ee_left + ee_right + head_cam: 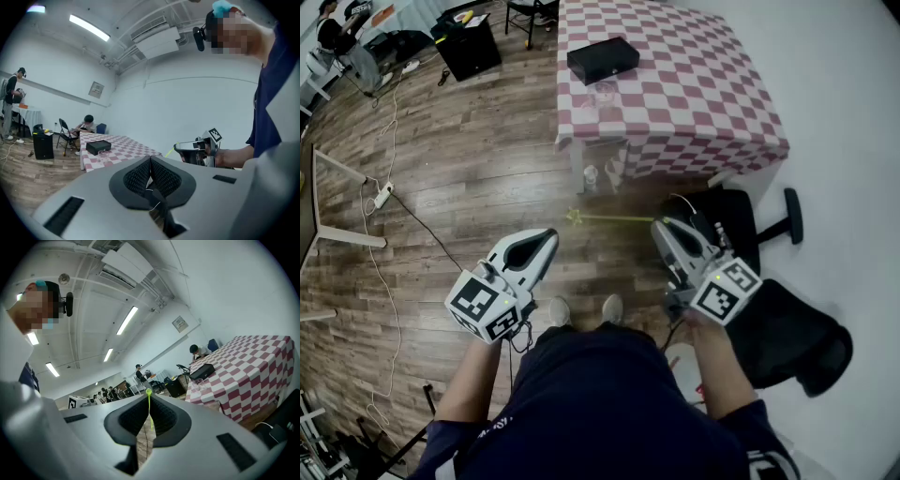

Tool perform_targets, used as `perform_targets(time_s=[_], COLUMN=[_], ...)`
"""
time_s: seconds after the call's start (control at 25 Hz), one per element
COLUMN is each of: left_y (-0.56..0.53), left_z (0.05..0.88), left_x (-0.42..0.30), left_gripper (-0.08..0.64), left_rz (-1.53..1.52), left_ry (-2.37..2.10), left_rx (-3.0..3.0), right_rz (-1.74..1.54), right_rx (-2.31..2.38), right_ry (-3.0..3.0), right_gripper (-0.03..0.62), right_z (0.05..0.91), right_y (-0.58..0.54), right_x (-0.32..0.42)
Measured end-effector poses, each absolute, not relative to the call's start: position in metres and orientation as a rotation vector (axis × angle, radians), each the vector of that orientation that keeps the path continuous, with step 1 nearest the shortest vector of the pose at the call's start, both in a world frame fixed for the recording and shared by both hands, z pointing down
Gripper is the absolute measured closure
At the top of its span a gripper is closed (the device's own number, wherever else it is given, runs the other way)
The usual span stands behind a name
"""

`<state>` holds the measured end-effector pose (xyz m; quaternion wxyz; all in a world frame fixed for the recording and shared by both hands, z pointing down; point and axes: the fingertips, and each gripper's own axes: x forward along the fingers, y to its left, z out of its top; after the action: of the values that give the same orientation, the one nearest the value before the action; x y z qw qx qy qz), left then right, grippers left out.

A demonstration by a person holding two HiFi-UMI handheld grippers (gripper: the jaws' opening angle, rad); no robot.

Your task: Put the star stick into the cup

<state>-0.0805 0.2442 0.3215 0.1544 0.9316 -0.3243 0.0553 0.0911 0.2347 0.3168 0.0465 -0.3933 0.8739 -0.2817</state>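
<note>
A thin yellow-green star stick [614,219] juts leftward from my right gripper [662,231], which is shut on its end; the star tip [574,217] hangs over the wooden floor. In the right gripper view the stick [149,408] runs up between the closed pads. The clear cup [603,96] stands on the red-checked table [694,84], far ahead of both grippers, and also shows small as the cup [198,382] and the cup [103,157]. My left gripper [546,240] is shut and empty, level with the right one at waist height.
A black box [602,59] lies on the table behind the cup. Small bottles [591,178] stand on the floor by the table's leg. A black office chair [773,314] is close on my right. A cable and power strip [382,195] lie on the floor at left.
</note>
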Motion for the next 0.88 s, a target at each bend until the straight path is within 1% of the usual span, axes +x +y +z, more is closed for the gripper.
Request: perform_targets(time_s=[0.36,0.68,0.88], left_y=[0.254,0.263,0.266], left_z=[0.337,0.338,0.332], left_x=[-0.059,-0.009,0.008], left_gripper=[0.528,0.528,0.528], left_rz=[0.159,0.173,0.192], left_ry=[-0.943,-0.919,-0.937], left_rx=[2.641,2.667,2.672], right_rz=[-0.868,-0.833,-0.798], right_rx=[-1.200,-1.210,-1.208], right_ry=[2.716,2.737,2.719], right_gripper=[0.568,0.568,0.568], right_z=[0.328,0.329,0.325], right_y=[0.245,0.254,0.251], right_x=[0.110,0.156,0.178])
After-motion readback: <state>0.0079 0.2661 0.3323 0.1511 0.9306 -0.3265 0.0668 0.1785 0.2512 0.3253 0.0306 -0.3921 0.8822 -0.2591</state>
